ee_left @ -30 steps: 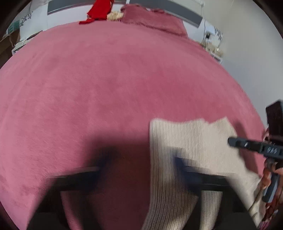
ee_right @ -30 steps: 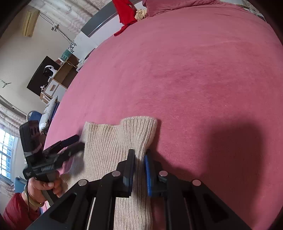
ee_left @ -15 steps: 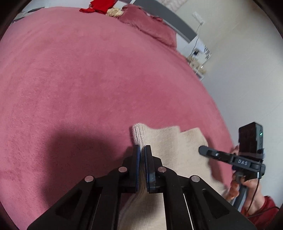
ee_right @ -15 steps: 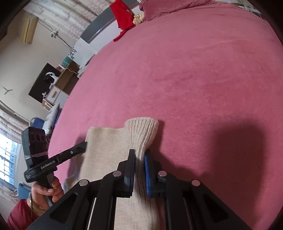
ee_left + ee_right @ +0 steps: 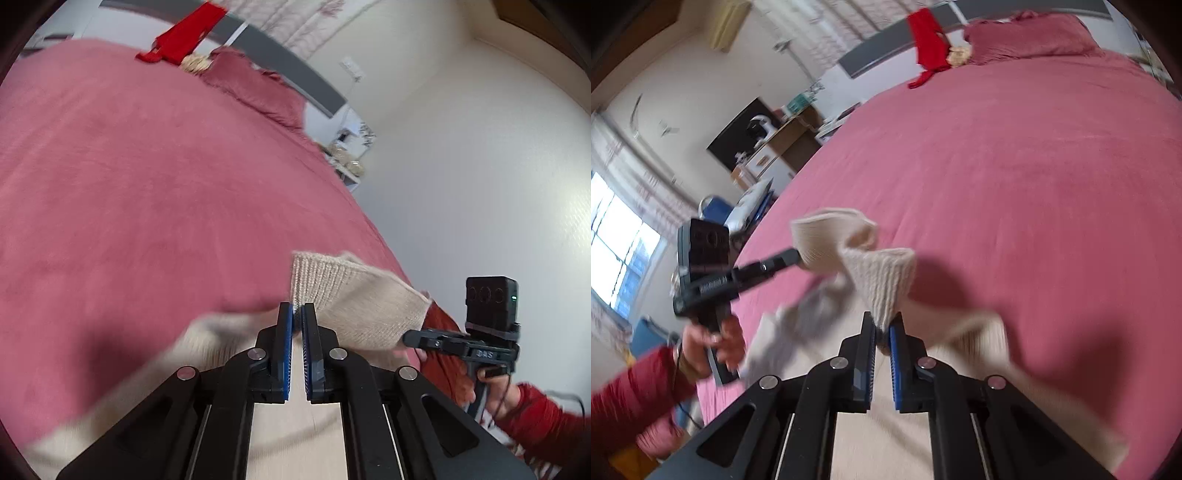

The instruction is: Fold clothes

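A cream knitted sweater (image 5: 354,299) is lifted off the pink bed (image 5: 147,192). My left gripper (image 5: 297,314) is shut on one ribbed corner of its edge. My right gripper (image 5: 882,325) is shut on the other ribbed corner of the sweater (image 5: 882,273). The rest of the garment hangs down under both grippers, blurred. In the right wrist view the left gripper (image 5: 792,258) holds its corner to the left, at about the same height. In the left wrist view the right gripper (image 5: 410,338) grips the cloth at the right.
A red garment (image 5: 929,40) and a pink pillow (image 5: 1027,35) lie at the bed's head. A nightstand (image 5: 349,162) stands beside the bed by the white wall. A desk and chairs (image 5: 764,158) stand on the other side near a window.
Both grippers have lifted the sweater's ribbed edge up off the bed and toward me. The cloth now hangs in the air instead of lying flat.
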Motion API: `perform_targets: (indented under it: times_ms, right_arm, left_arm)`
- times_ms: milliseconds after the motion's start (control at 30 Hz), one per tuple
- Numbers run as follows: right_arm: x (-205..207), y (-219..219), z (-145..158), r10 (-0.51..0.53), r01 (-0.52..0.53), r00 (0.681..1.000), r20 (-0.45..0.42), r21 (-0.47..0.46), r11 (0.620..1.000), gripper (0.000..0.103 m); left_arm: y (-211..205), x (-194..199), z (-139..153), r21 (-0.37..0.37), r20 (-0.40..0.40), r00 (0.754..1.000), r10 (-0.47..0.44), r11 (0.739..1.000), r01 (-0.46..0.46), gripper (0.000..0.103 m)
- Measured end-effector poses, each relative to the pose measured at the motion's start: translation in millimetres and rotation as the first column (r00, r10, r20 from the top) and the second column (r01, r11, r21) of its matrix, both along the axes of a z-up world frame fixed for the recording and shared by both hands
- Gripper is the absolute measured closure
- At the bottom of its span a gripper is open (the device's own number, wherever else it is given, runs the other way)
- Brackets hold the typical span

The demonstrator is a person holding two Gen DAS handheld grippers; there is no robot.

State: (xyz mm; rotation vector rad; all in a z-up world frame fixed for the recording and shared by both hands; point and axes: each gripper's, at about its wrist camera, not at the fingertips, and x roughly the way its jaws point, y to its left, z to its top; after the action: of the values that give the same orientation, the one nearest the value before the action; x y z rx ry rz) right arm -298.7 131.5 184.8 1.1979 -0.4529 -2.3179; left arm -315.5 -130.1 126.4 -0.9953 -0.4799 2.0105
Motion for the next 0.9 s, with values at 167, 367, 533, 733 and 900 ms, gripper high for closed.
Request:
perform_targets:
  times_ms: [167, 367, 533, 733, 900]
  right_arm:
    - [52, -5, -34, -0.026, 0.02, 0.999, 0.042, 0.128, 0.992, 0.093]
    - [83, 19, -64, -0.219, 0.207, 0.964, 0.153, 0.09, 0.974, 0.085]
    - [76, 33, -73, -0.296, 0.338, 0.927, 0.232, -0.166, 0.926, 0.076]
    - [51, 20, -103, -0.271, 0.397, 0.887, 0.374, -0.316, 0.861, 0.074]
    - [40, 7, -101, -0.251, 0.358, 0.902, 0.352, -0.283, 0.89, 0.074]
  left_arm:
    - [-32, 66, -23, -0.064, -0.012, 0.998, -0.065, 0.996, 0.064, 0.098]
    - [-50, 117, -52, -0.159, 0.064, 0.995, -0.08, 0.983, 0.089, 0.098]
    - [-46, 103, -59, -0.111, 0.157, 0.987, 0.027, 0.994, -0.009, 0.096]
    - [-42, 85, -67, -0.066, 0.273, 0.951, 0.146, 0.989, -0.133, 0.07]
    - [-41, 74, -73, -0.023, 0.348, 0.913, 0.212, 0.976, -0.217, 0.056]
